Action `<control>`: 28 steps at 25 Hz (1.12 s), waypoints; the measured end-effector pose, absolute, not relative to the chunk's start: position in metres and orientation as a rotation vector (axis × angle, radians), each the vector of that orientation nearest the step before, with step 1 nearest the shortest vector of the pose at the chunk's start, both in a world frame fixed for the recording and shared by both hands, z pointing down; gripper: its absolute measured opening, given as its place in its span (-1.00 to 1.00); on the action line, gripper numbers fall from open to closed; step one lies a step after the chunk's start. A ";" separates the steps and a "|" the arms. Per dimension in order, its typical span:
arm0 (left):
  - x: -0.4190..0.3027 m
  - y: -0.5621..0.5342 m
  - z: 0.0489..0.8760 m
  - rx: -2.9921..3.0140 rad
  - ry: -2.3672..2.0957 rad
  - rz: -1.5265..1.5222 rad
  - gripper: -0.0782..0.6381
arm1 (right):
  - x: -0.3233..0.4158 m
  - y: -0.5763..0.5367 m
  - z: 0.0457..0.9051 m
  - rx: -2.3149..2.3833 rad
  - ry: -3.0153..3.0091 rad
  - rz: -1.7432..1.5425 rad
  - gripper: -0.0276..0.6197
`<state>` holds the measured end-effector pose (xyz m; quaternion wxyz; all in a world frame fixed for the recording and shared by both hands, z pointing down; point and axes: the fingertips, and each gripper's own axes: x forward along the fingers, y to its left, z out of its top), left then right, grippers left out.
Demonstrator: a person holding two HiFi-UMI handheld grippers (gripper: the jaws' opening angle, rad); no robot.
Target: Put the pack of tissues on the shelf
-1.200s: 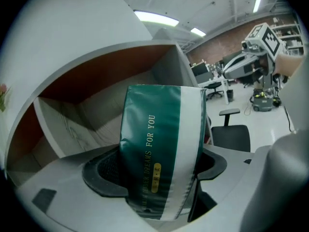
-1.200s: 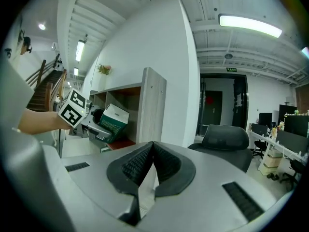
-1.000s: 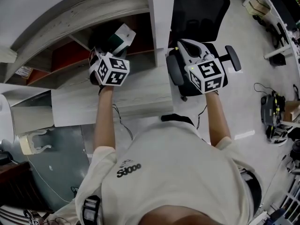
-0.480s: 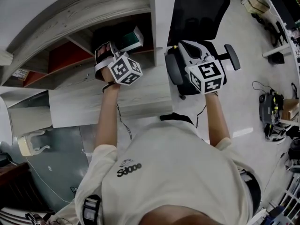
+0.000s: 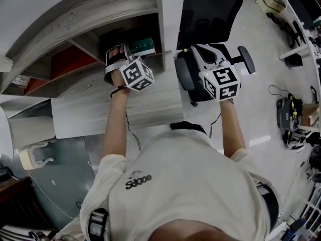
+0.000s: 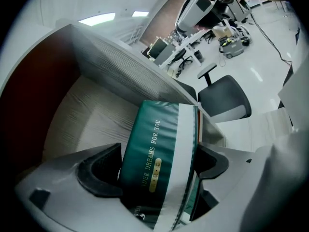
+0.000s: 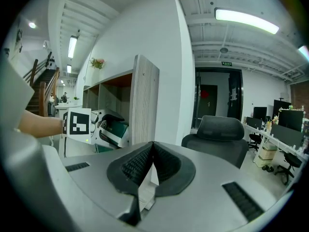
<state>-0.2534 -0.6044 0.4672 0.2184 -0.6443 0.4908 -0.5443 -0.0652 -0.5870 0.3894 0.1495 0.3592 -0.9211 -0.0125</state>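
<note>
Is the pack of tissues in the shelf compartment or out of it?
In: the pack of tissues sits inside the shelf, above its wooden floor, between the opening jaws of the left hand-held gripper.

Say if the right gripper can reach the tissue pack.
Probably not: the side panel stands between the right gripper and the tissue pack, whose front the left gripper, jaws opening around it, blocks.

the left gripper (image 5: 129,54) has pushed deeper into the shelf (image 5: 85,11); its jaws are opening, the pack of tissues (image 6: 157,153) between them now further in.
</note>
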 end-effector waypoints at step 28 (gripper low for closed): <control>-0.235 -0.624 0.471 -2.129 1.457 -1.298 0.33 | -0.038 -0.578 0.388 1.068 -2.638 -0.017 -0.90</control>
